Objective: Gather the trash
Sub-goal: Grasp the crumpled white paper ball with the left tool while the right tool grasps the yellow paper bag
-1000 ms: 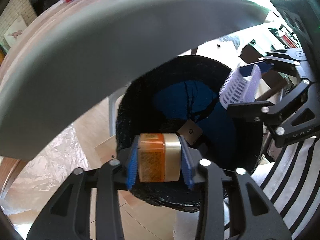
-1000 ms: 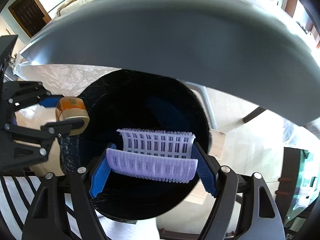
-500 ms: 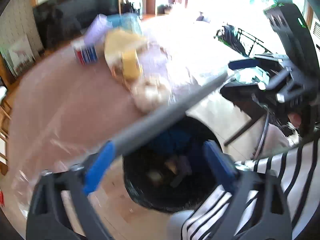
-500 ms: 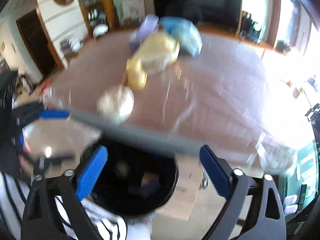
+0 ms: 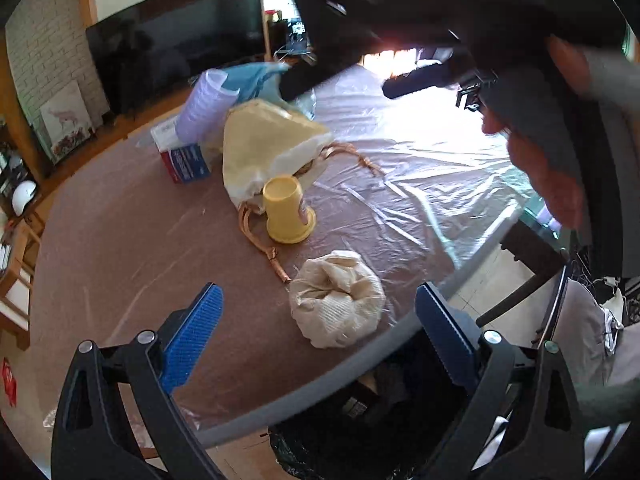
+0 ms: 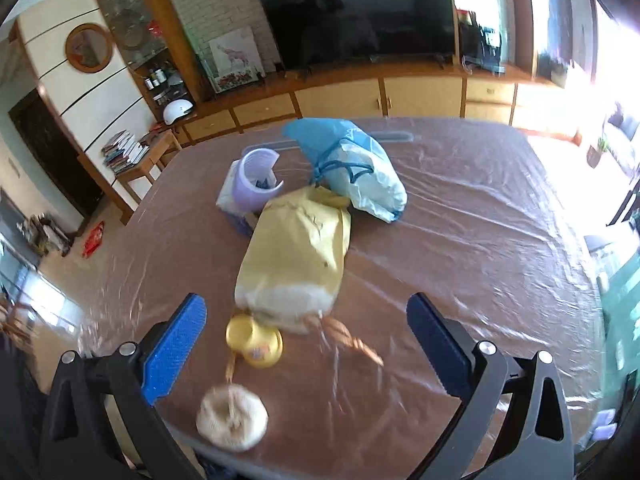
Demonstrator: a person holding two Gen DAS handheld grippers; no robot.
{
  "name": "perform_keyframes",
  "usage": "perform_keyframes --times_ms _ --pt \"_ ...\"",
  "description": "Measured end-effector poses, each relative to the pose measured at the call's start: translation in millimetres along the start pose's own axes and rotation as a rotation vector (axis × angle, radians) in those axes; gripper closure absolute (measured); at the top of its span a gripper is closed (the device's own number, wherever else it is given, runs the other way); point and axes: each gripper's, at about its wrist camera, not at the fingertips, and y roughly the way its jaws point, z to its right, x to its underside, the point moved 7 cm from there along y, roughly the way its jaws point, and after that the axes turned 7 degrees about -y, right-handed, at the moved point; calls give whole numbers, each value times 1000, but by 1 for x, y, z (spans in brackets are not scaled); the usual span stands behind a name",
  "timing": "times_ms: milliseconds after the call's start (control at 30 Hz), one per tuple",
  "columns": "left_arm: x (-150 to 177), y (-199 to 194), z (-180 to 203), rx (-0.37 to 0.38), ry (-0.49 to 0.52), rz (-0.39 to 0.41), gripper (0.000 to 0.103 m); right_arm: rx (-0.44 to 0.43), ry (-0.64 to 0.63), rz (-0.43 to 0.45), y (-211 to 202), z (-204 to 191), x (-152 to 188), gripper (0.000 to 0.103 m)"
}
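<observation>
Both grippers are open and empty above the near edge of a plastic-covered brown table (image 5: 120, 248). My left gripper (image 5: 320, 336) hangs over a crumpled cream wad (image 5: 336, 300), with the black-lined trash bin (image 5: 360, 432) below the table edge. A yellow cup (image 5: 288, 210) lies past the wad, beside a yellow paper bag (image 5: 264, 152). My right gripper (image 6: 308, 344) is above the table; the wad (image 6: 232, 416), the cup (image 6: 256, 340), the yellow bag (image 6: 300, 252) and a blue-white plastic bag (image 6: 352, 168) lie ahead. The right gripper's black body (image 5: 420, 20) crosses the top of the left wrist view.
A lilac cup (image 6: 256, 176) stands on a white and blue box (image 5: 180, 152) behind the yellow bag. Brown paper handles (image 5: 260, 240) trail from the bag. A TV (image 6: 356, 12) and cabinets stand behind the table. A chair (image 5: 580, 320) stands at the right.
Both grippers have opened and risen from over the bin to above the table. The orange jar and the white hair roller they held are gone from the jaws.
</observation>
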Motion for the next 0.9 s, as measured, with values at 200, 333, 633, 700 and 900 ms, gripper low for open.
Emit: perform_keyframes --times_ms 200,333,633,700,900 --pt "2 10 -4 -8 -13 -19 15 25 48 -50 40 5 -25 4" --pt "3 17 -6 -10 -19 -38 22 4 78 -90 69 3 -36 4" --pt "2 23 -11 10 -8 -53 31 32 39 -143 106 -10 -38 17" --pt "2 24 -11 22 -7 -61 34 24 30 -154 110 -10 -35 26" --pt "3 21 -9 72 15 -73 51 -17 42 -100 89 3 -31 42"
